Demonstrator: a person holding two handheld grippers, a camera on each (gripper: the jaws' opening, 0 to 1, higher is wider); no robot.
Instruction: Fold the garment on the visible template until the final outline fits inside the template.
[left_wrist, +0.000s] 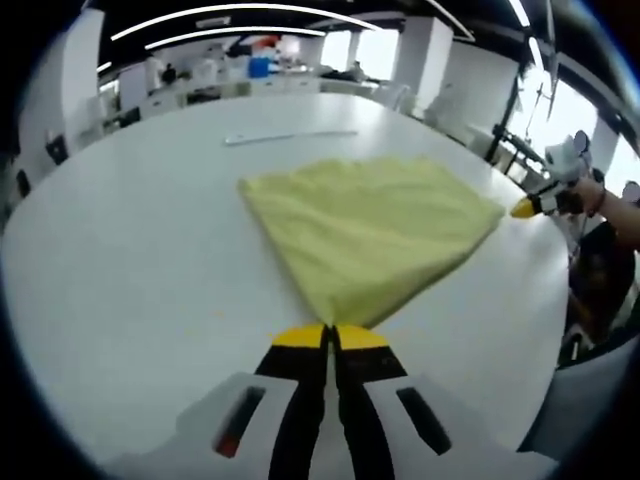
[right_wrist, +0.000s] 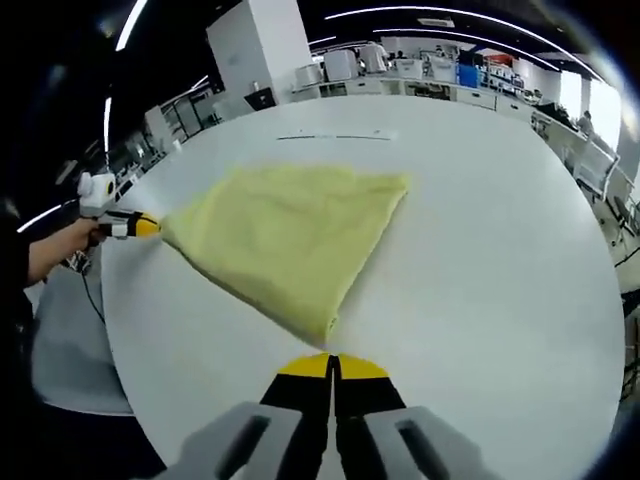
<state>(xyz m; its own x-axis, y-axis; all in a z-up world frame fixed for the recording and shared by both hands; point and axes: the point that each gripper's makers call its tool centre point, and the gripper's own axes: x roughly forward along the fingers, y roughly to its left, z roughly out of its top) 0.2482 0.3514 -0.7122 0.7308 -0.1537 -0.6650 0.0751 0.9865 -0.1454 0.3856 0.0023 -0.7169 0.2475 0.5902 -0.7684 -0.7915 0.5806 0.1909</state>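
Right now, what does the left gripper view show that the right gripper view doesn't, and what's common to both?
Left gripper view alone: the left gripper, jaws shut on the near corner of the yellow garment; the right gripper at the garment's far right corner, with a person's hand behind it.

Right gripper view alone: the same pair from the other end, the right gripper shut at its corner, the left gripper at the left one.

Both: the garment spread on the white table, and a thin strip lying beyond it.
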